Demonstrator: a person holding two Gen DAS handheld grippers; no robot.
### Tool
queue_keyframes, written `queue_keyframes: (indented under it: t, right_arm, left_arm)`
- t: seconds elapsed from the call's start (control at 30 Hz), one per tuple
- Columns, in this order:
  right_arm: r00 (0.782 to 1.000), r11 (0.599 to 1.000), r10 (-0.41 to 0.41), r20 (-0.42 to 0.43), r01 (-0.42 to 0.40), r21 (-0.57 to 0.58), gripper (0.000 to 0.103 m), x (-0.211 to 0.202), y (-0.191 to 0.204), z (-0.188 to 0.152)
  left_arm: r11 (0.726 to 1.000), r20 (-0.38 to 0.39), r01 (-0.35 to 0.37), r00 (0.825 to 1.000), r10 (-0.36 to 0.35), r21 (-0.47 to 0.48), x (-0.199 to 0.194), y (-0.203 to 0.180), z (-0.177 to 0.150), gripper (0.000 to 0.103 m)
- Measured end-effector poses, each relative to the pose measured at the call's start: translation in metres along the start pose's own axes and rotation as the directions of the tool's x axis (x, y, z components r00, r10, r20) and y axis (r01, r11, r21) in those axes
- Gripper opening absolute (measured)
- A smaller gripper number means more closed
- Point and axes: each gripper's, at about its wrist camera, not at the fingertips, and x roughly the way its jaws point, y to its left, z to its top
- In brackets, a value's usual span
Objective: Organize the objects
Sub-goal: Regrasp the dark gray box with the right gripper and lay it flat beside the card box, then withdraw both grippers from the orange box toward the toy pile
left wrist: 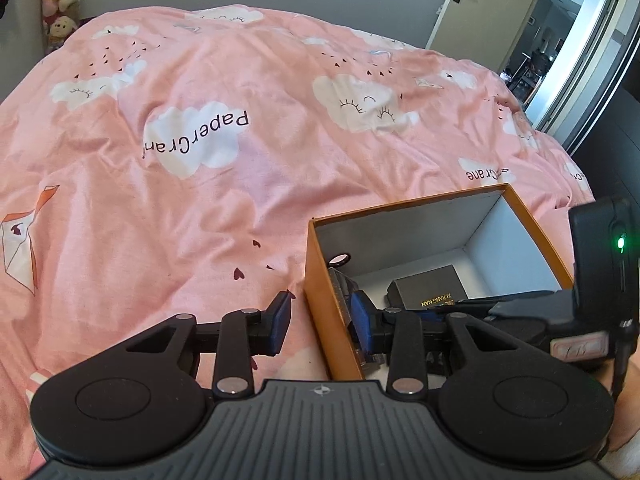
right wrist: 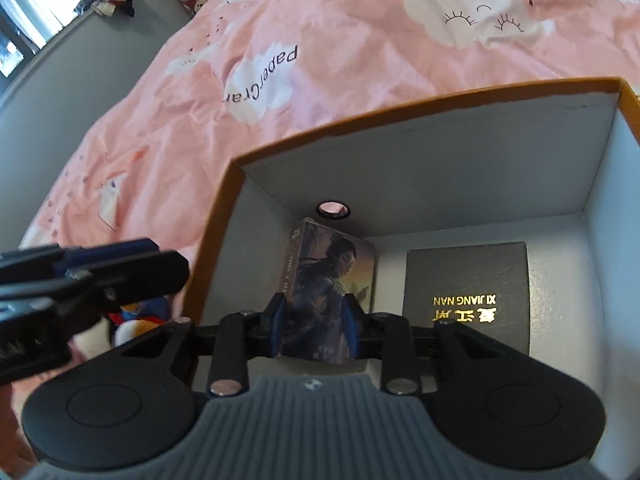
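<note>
Right wrist: illustrated box point(right wrist: 334, 292) pinched between right tongs point(right wrist: 314, 326) inside orange box point(right wrist: 440, 98).

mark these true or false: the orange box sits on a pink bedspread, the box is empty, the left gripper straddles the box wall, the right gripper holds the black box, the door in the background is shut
1. The orange box sits on a pink bedspread. True.
2. The box is empty. False: an illustrated card box and a black box with gold lettering are inside.
3. The left gripper straddles the box wall. True: one finger outside, one inside.
4. The right gripper holds the black box. False: its fingers flank the illustrated card box; the black box lies beside it.
5. The door is shut. False: it stands open.
</note>
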Motion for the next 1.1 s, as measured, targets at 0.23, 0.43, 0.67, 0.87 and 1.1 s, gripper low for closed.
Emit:
queue_keyframes:
  t: [0.23,0.43,0.67,0.87,1.1]
  right_arm:
    - [0.997,0.991,-0.071,0.027,0.074,-0.116,0.029,0.007,0.016,0.001]
    - [0.995,0.991,-0.098,-0.002,0.097,-0.092,0.009,0.015,0.004,0.001]
    - [0.993,0.969,-0.121,0.015,0.122,-0.217,0.045,-0.030,0.004,0.002]
    - [0.955,0.842,-0.289,-0.075,0.216,-0.495,0.074,-0.038,0.001,0.001]
    - [0.903,0.721,-0.396,-0.168,0.193,-0.665,0.064,-0.011,-0.009,-0.005]
  left_arm:
    - [1.000,-0.013,0.002,1.000,-0.002,-0.010,0.005,0.002,-0.003,0.041]
    - [1.000,-0.013,0.007,1.000,-0.007,-0.019,0.005,0.004,-0.004,0.041]
    - [1.000,-0.028,0.019,0.999,-0.019,-0.003,0.006,0.001,-0.008,0.041]
    - [0.999,-0.045,0.034,0.998,-0.034,-0.004,0.010,-0.001,-0.010,0.041]
    - [0.999,-0.067,0.052,0.996,-0.053,-0.011,0.019,-0.002,-0.014,0.031]
